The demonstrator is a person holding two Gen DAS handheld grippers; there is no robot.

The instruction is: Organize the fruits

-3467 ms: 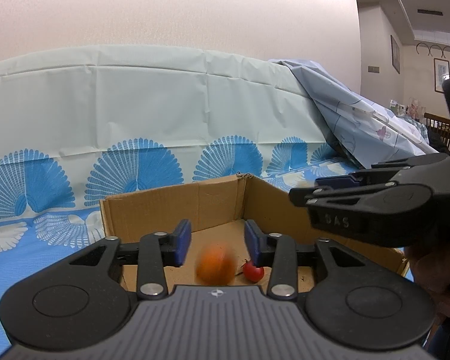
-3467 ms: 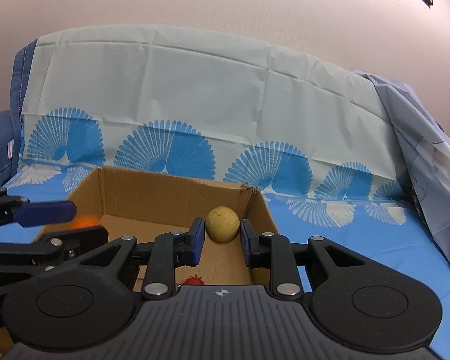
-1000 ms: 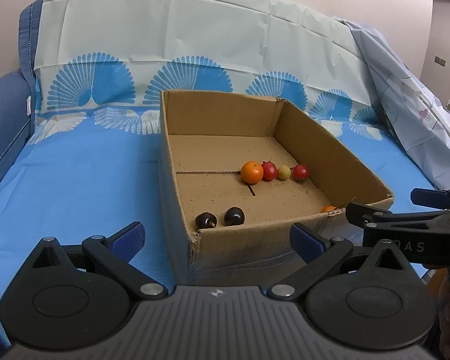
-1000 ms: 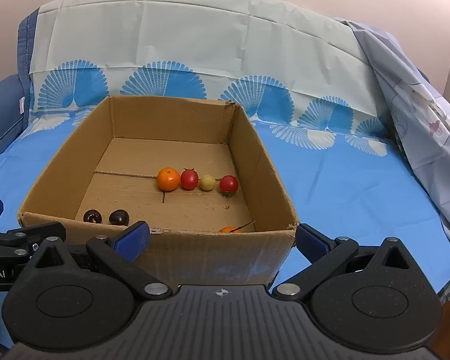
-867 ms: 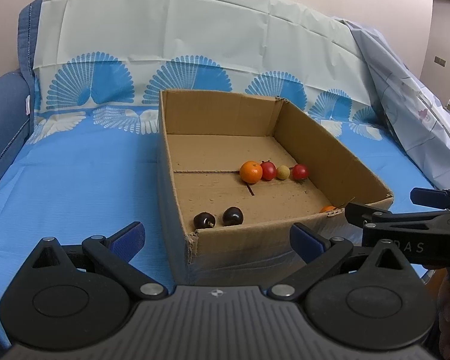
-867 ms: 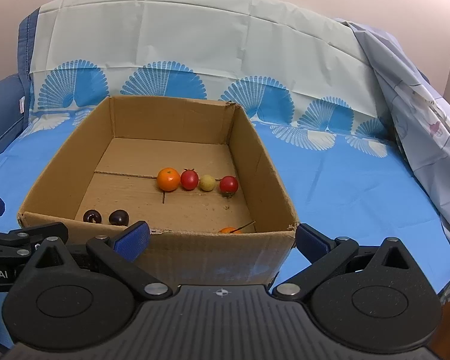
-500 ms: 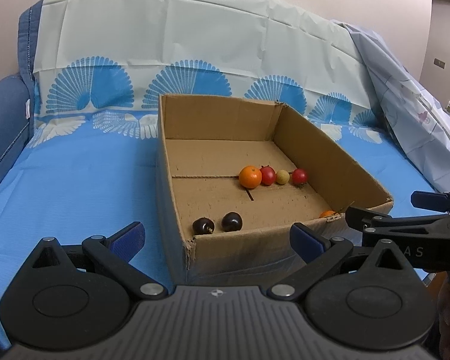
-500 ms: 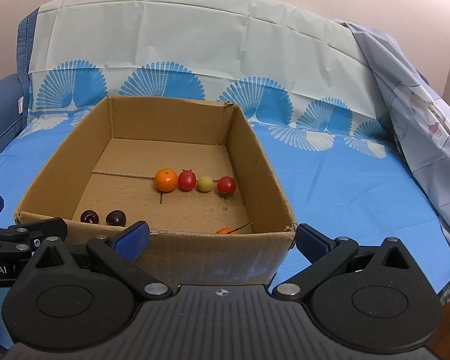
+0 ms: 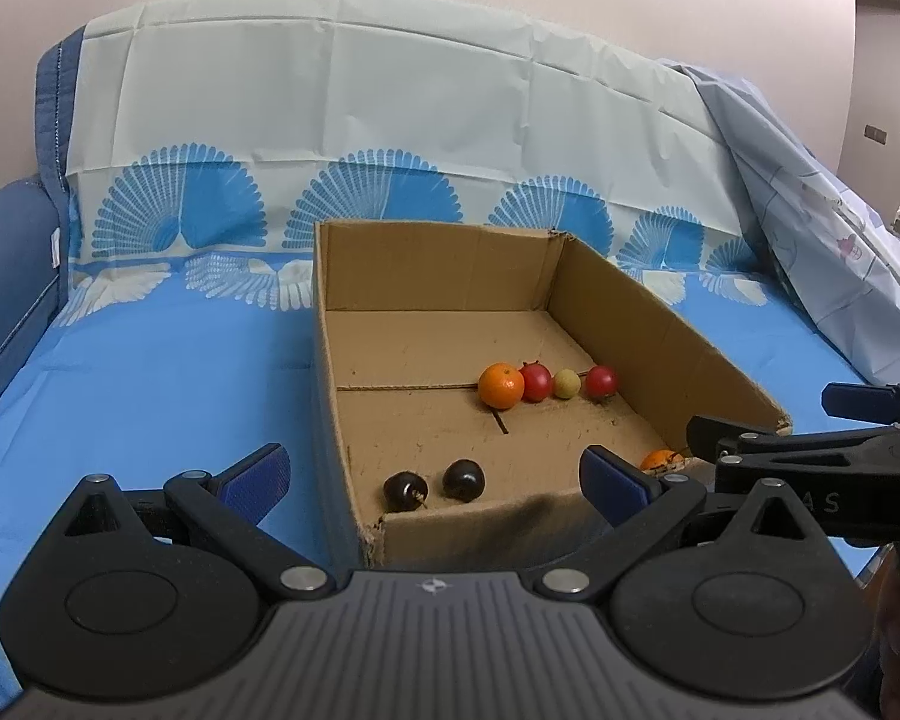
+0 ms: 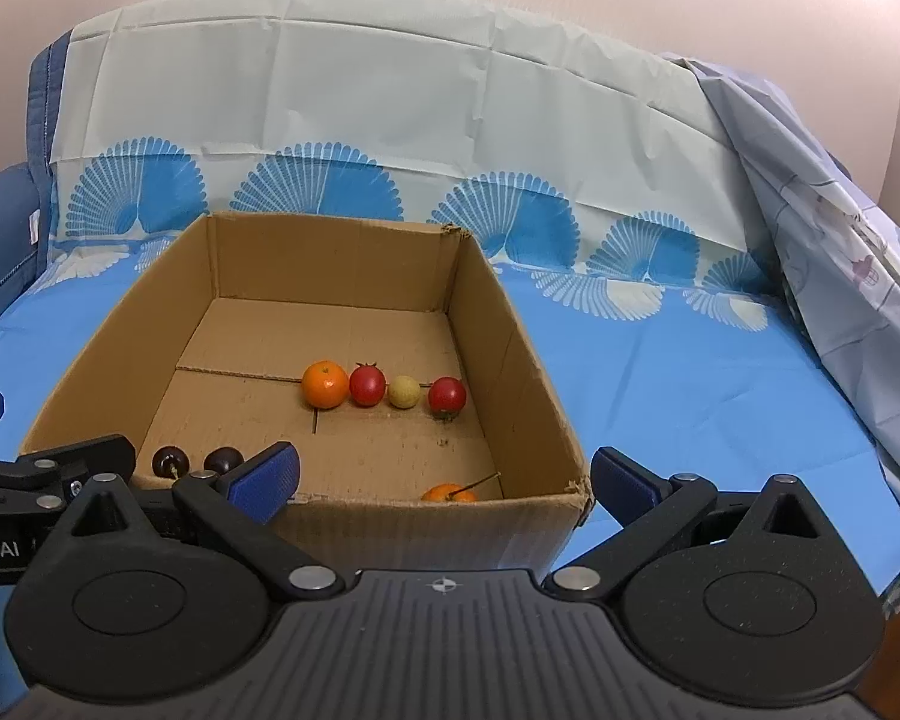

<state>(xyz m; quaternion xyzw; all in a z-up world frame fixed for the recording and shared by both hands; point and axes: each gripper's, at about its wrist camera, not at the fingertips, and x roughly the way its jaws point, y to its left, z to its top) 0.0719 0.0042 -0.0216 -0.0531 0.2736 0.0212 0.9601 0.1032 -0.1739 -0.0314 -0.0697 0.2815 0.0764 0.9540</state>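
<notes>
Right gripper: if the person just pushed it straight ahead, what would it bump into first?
Probably the near wall of the cardboard box, which fills the gap ahead of the open right gripper; depth is uncertain.

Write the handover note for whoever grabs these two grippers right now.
Left gripper: open, empty, held back from the cardboard box's near wall.
Right gripper: open, empty, likewise outside the box.
In the box: a row across the middle of orange, red tomato, small yellow fruit, second red tomato; two dark plums at the near left; a partly hidden orange fruit at the near right.
Done: every visible fruit is boxed.
Left: possibly tidying that stray orange fruit into line.
</notes>
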